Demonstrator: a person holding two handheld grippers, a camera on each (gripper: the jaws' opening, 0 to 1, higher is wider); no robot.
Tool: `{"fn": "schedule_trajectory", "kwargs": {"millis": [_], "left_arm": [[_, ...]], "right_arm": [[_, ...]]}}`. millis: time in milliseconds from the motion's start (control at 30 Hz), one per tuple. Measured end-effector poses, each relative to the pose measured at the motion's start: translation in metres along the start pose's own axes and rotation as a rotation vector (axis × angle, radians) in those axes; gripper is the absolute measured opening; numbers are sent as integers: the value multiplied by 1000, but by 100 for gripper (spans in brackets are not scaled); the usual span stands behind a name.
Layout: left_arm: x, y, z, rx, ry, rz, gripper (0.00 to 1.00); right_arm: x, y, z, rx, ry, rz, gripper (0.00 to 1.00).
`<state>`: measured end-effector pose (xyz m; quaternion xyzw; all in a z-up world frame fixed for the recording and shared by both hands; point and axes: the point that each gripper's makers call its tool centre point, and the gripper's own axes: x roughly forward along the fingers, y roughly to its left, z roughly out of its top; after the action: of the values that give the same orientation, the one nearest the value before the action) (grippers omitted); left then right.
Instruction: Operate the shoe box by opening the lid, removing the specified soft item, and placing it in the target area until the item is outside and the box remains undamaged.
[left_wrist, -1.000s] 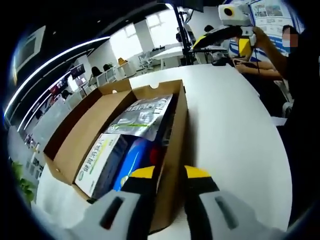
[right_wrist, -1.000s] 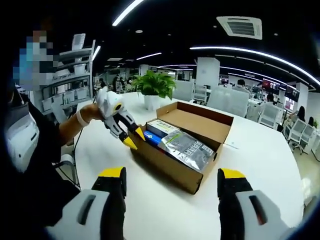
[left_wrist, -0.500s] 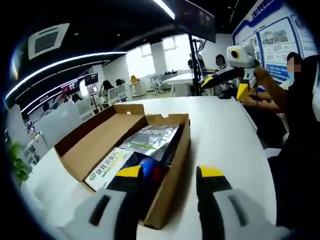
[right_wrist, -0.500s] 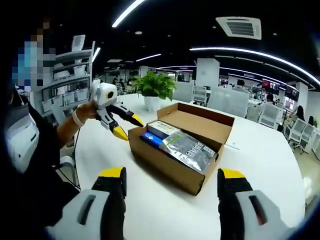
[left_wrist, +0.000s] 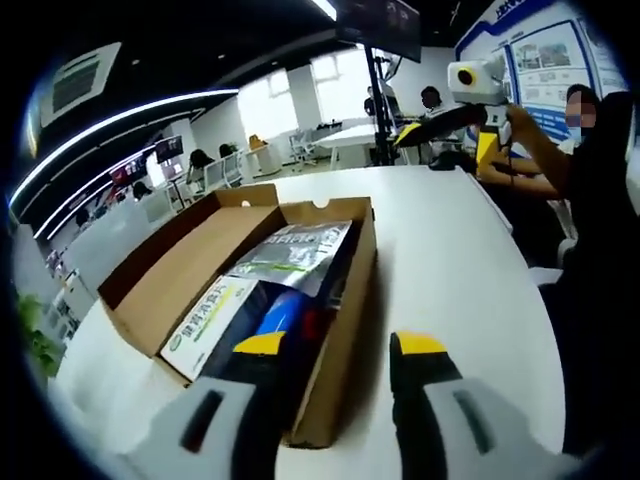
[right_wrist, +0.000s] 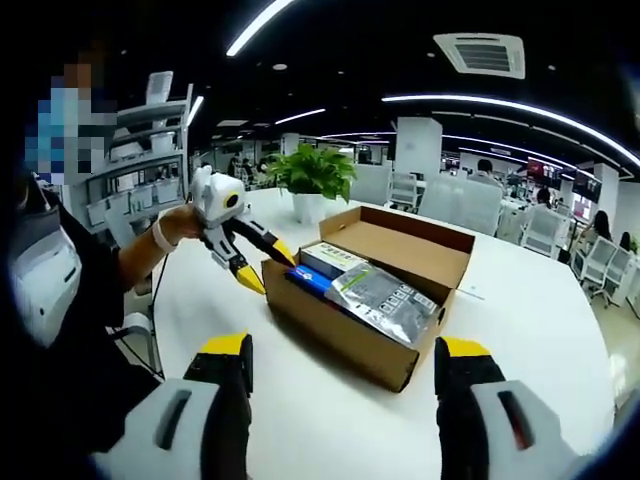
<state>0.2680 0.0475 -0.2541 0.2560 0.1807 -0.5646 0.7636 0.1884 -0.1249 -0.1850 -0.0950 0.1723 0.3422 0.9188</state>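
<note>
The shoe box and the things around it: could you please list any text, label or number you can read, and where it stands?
None can be read.
White and green pack in the shoe box: print too blurred.
Silver pouch: lettering too blurred.
Wall posters: too small.

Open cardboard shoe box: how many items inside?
3 visible in the open cardboard shoe box: a silver foil pouch at one end, a white-and-green printed carton at the end near the left claw, a blue packet between. More may be underneath.
</note>
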Motion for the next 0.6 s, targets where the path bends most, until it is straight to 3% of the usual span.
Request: {"fn": "schedule_trajectory", "kwargs": {"millis": [300,600], "left_arm": [[10,4,-8,16,57,-25,34],[17,6,-19,59,160,-66,27]], "right_arm": [[2,0,-5,17,6,9,77],[3,-2,-4,16,-1,10,76]]}}
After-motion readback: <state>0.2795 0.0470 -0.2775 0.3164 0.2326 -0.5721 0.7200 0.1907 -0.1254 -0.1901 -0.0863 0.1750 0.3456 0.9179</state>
